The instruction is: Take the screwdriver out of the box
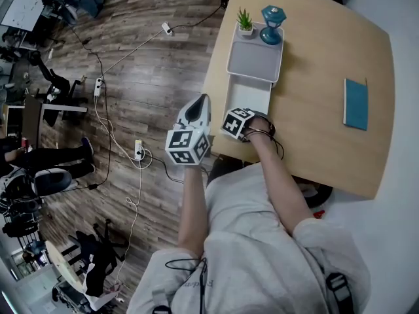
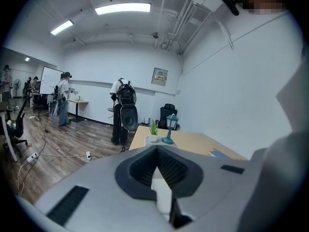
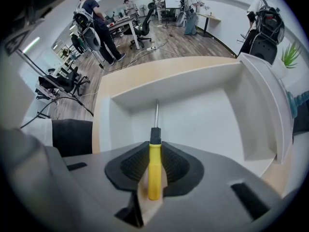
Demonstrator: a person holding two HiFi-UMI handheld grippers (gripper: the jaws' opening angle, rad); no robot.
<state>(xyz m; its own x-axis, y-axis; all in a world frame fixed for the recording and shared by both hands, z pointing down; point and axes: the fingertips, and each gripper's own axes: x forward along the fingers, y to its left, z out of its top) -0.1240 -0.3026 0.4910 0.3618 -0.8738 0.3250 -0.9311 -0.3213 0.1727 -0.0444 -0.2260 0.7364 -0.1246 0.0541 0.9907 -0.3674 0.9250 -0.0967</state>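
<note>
A screwdriver [image 3: 154,170] with a yellow handle, black collar and metal shaft sits between the jaws of my right gripper [image 3: 155,151], which is shut on the handle. Its shaft points down into the open white box [image 3: 212,115]. In the head view the right gripper [image 1: 247,124] points straight down over the near end of the box [image 1: 243,91], and the screwdriver is hidden there. My left gripper [image 2: 158,170] is shut with nothing in it. It hovers beside the table's near left edge, its jaws [image 1: 198,108] over the floor.
The box's lid or second tray [image 1: 255,59] lies behind it, with a small potted plant [image 1: 245,21] and a teal lamp [image 1: 272,23] at its far end. A teal book [image 1: 356,103] lies at the right of the wooden table [image 1: 321,57]. Cables [image 1: 108,120] cross the floor at left.
</note>
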